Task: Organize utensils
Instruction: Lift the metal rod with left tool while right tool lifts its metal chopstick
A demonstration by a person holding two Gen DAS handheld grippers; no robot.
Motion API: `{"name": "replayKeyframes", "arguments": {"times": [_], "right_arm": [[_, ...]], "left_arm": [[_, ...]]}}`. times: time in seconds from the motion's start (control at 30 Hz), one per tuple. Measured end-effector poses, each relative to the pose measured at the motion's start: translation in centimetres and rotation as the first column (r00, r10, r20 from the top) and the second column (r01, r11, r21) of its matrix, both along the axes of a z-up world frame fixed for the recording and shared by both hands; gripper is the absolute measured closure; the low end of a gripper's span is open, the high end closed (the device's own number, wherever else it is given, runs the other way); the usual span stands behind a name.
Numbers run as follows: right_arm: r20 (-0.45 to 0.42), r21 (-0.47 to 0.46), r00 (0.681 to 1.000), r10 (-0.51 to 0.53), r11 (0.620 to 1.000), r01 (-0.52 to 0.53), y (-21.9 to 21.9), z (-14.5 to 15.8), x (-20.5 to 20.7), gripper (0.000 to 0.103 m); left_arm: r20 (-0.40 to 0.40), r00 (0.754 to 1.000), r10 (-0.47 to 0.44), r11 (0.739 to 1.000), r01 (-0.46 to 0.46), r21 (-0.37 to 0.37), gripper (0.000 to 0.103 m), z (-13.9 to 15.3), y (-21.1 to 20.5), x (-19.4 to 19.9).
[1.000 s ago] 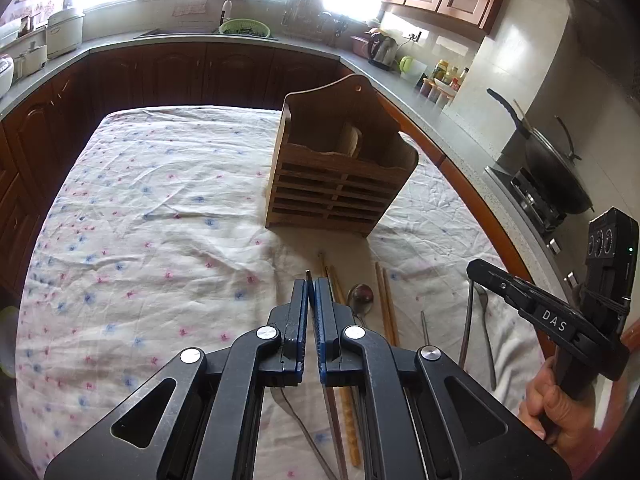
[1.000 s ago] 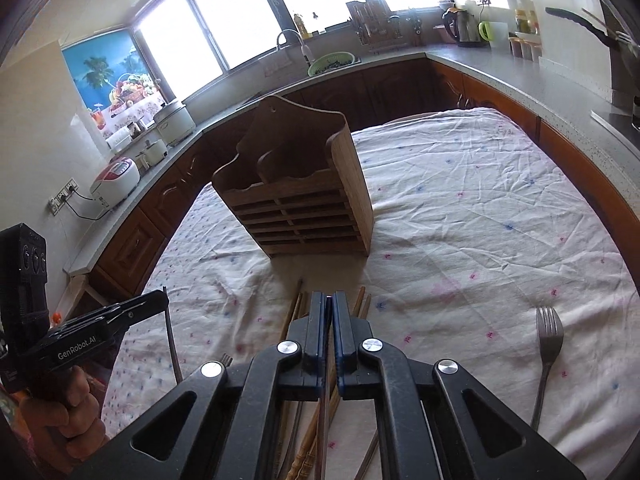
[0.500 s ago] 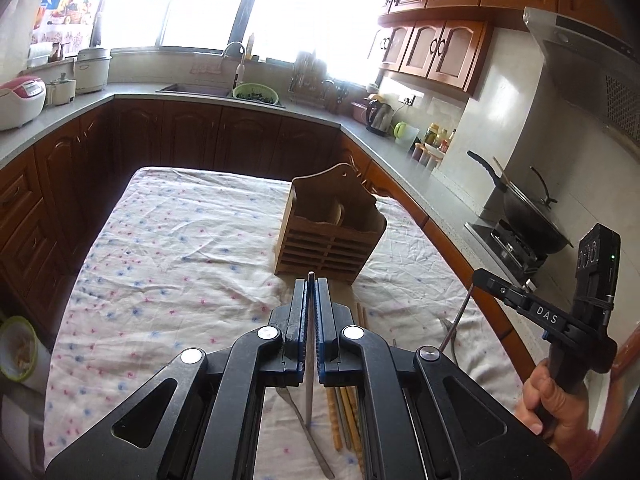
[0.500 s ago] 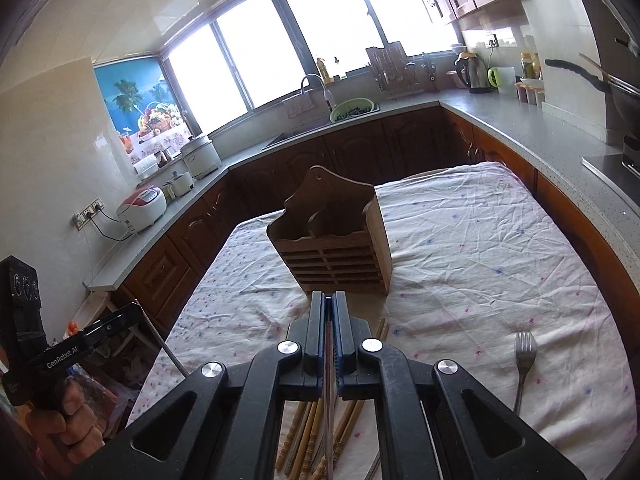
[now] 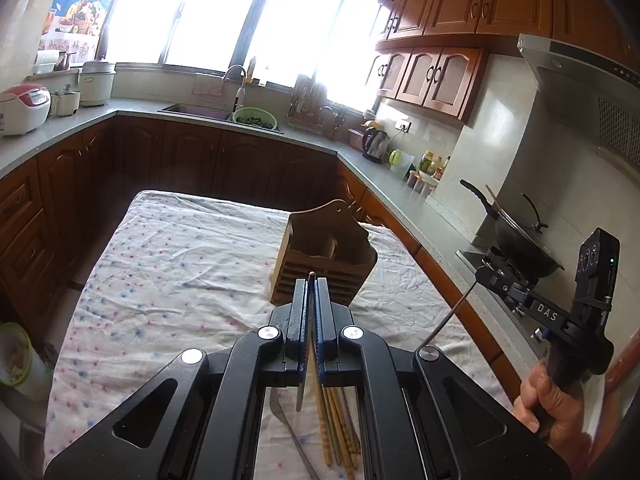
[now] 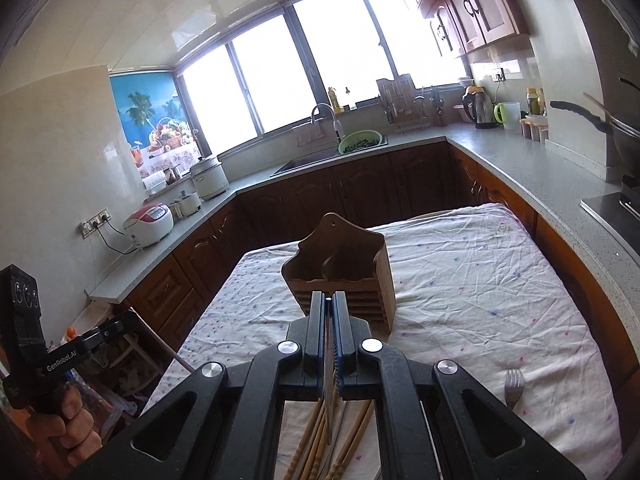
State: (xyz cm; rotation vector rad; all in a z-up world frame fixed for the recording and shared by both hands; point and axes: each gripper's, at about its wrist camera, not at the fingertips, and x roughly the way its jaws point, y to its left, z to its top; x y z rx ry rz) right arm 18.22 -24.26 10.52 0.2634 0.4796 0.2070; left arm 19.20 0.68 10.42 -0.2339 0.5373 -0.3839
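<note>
A wooden utensil holder [image 5: 326,258] stands upright on the cloth-covered table [image 5: 180,264]; it also shows in the right wrist view [image 6: 344,276]. My left gripper [image 5: 311,280] is shut on a thin metal utensil handle [image 5: 302,380], held high above the table. My right gripper [image 6: 328,300] is shut on a thin metal utensil handle [image 6: 329,396], also raised; from the left wrist view that utensil [image 5: 450,314] hangs down from it. Wooden chopsticks [image 5: 338,428] and a fork [image 5: 286,424] lie below on the cloth. Another fork [image 6: 513,384] lies at the right.
Wooden cabinets and a grey countertop [image 5: 404,196] surround the table. A wok [image 5: 520,240] sits on the stove at the right. A sink with a green colander [image 5: 255,117] is at the back, rice cookers [image 5: 22,108] at the left.
Both grippers have risen well above the table, each carrying its utensil. The holder and the loose chopsticks now look smaller and farther below.
</note>
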Motion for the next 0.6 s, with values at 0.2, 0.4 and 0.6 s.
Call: {"name": "replayKeyframes", "arguments": {"times": [0.2,0.4,0.6], "right_arm": [[0.042,-0.004,0.999,-0.008,1.000,0.008,-0.1,1.5,1.7,0.100],[0.085,-0.011,0.996,-0.027,1.000,0.028,-0.5,3.1,3.8,0.100],[0.128,0.002,0.990,-0.060,0.998,0.061,-1.4,4.7,6.0,0.100]], "left_arm": [[0.029,1.000,0.001,1.000,-0.001,-0.017,0.101,1.3,0.1,1.2],[0.065,0.998,0.001,1.000,0.001,-0.027,0.101,2.8,-0.4,3.5],[0.111,0.994,0.001,0.999,0.003,-0.038,0.101,4.8,-1.1,6.4]]}}
